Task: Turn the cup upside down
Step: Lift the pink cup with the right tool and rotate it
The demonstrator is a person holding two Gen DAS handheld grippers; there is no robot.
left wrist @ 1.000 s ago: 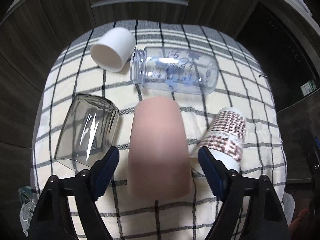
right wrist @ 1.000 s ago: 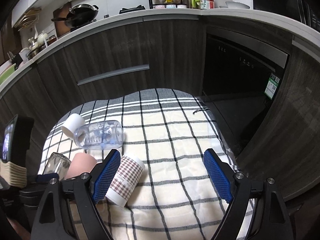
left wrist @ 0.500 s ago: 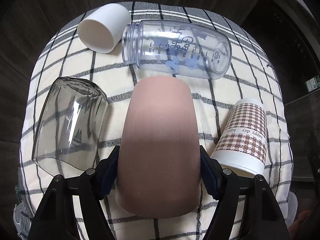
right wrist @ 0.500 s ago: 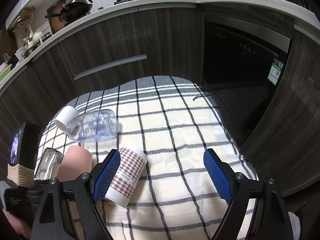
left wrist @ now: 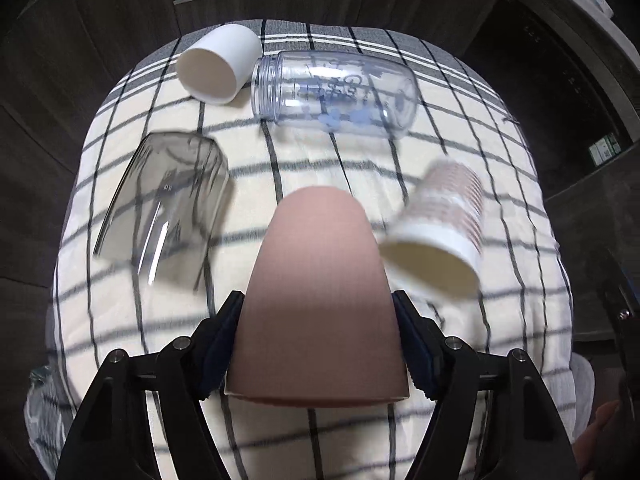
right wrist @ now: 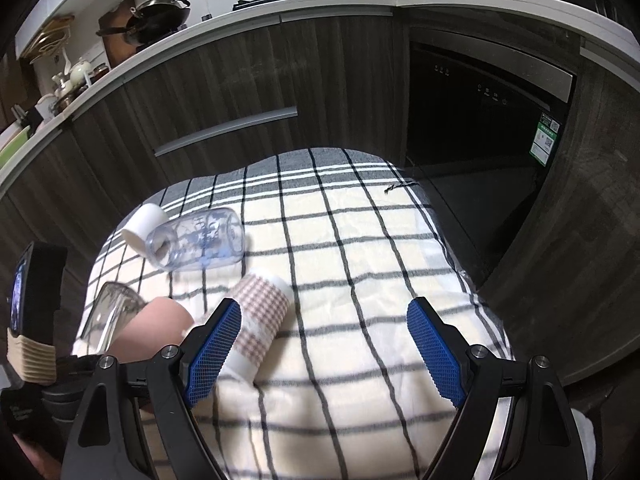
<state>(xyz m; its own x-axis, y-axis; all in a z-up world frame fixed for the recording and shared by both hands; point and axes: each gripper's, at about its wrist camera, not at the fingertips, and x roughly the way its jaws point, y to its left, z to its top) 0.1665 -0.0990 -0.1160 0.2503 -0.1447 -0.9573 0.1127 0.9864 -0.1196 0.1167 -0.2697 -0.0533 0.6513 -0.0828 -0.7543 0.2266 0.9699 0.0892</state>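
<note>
Two fingers of my left gripper are closed on the pink cup, pressing its flanks near the wide open rim, which faces the camera while the closed base points away. In the right wrist view the cup shows low at the left, over the near-left part of the checked cloth; whether it has cleared the cloth I cannot tell. I judge it light and stiff with a smooth matte skin, so a grip near the rim could let it slip or pivot as I turn it; a firm squeeze on the widest band seems best.

Just beside it on the right lies the houndstooth paper cup, blurred. On the left lies a smoky glass tumbler, fragile and close enough to knock. Farther off, the clear bottle and a white cup lie on their sides, touching. My right gripper hangs wide apart, holding nothing, over the cloth.
</note>
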